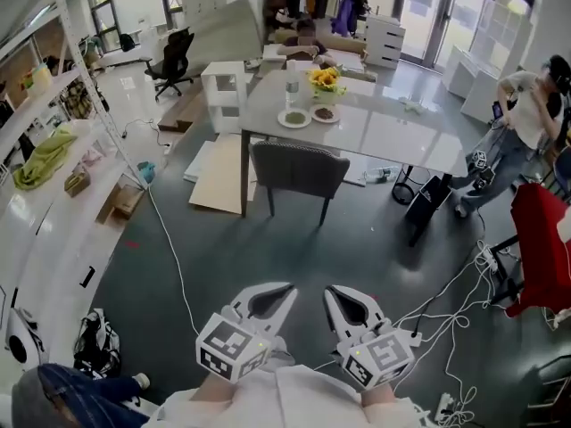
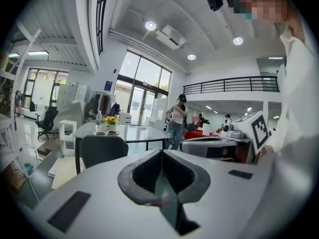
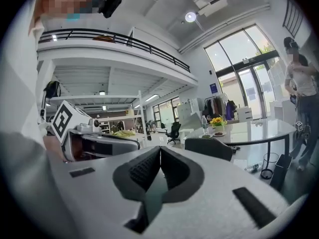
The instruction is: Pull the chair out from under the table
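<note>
Across the dark floor, well apart from both claws, the chair stands at the near edge of the desk. Its grey back faces the viewer and its seat is tucked under the pale desktop. Neither claw touches it.

Low in the head view, the left claw and the right claw are held side by side, close to the person's body, both pointing toward the chair. In the left gripper view the left claw has its jaws together with nothing between them, and the chair shows small to the left, beyond the tips. In the right gripper view the right claw is likewise closed and empty, with the chair off to the right past it.

On the far left part of the desk sit a pot of yellow flowers, a clear bottle and two small plates.

Flat pale boards lie on the floor left of the chair, and a white cable runs from there toward the near side. At the right a person stands beside the desk's end, near something red and a tangle of white cords. White shelves line the left side.
</note>
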`<state>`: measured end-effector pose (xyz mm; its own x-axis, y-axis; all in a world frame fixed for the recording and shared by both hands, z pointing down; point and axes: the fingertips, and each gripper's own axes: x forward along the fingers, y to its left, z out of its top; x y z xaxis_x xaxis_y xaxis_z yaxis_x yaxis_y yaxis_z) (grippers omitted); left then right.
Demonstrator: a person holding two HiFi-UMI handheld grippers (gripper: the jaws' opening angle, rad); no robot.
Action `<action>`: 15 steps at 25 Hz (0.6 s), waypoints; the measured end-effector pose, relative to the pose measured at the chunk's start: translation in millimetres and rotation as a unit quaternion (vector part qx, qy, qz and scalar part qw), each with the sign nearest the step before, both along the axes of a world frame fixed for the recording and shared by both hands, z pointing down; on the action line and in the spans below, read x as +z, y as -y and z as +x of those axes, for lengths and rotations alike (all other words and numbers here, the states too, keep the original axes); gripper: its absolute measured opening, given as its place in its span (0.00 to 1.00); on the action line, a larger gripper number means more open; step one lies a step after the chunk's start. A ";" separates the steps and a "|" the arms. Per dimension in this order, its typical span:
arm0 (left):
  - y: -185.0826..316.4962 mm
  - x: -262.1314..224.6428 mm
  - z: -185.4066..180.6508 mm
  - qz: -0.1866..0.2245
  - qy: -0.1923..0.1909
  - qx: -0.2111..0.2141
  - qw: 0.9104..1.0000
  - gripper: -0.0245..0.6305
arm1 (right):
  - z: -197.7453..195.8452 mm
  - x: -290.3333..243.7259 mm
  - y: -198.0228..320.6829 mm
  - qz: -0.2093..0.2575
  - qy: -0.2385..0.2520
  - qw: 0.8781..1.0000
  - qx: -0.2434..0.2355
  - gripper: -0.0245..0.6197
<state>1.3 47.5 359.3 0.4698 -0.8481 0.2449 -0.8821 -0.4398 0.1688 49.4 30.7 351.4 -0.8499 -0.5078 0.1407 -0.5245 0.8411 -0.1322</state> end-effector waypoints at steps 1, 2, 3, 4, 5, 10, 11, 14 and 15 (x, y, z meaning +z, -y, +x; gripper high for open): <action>10.2 -0.6 -9.2 0.002 0.002 0.003 1.000 0.07 | -8.6 -0.3 12.4 0.001 0.002 1.000 0.005 0.04; 19.4 -0.5 -17.9 0.003 0.003 0.005 1.000 0.07 | -16.6 -0.5 23.7 0.002 0.003 1.000 0.010 0.04; 27.6 0.2 -25.8 0.003 0.003 0.007 1.000 0.07 | -24.1 -0.6 33.8 0.003 0.004 1.000 0.014 0.04; 34.9 1.5 -33.0 0.003 0.003 0.010 1.000 0.07 | -31.3 -0.6 42.4 0.004 0.004 1.000 0.017 0.04; 41.4 3.7 -39.3 0.002 0.003 0.011 1.000 0.07 | -38.4 -0.3 49.1 0.005 0.004 1.000 0.018 0.04; 68.6 20.2 -59.1 -0.017 -0.011 0.020 1.000 0.07 | -63.2 8.9 66.6 -0.005 -0.014 1.000 0.014 0.04; 73.5 22.8 -60.6 -0.020 -0.013 0.022 0.999 0.07 | -65.8 11.1 69.9 -0.008 -0.019 1.000 0.012 0.04; 88.7 30.7 -63.9 -0.028 -0.019 0.029 0.999 0.07 | -72.0 18.4 81.0 -0.018 -0.029 0.999 0.007 0.04; 93.7 33.6 -63.6 -0.030 -0.021 0.032 0.999 0.07 | -72.9 21.5 85.4 -0.022 -0.031 0.999 0.008 0.04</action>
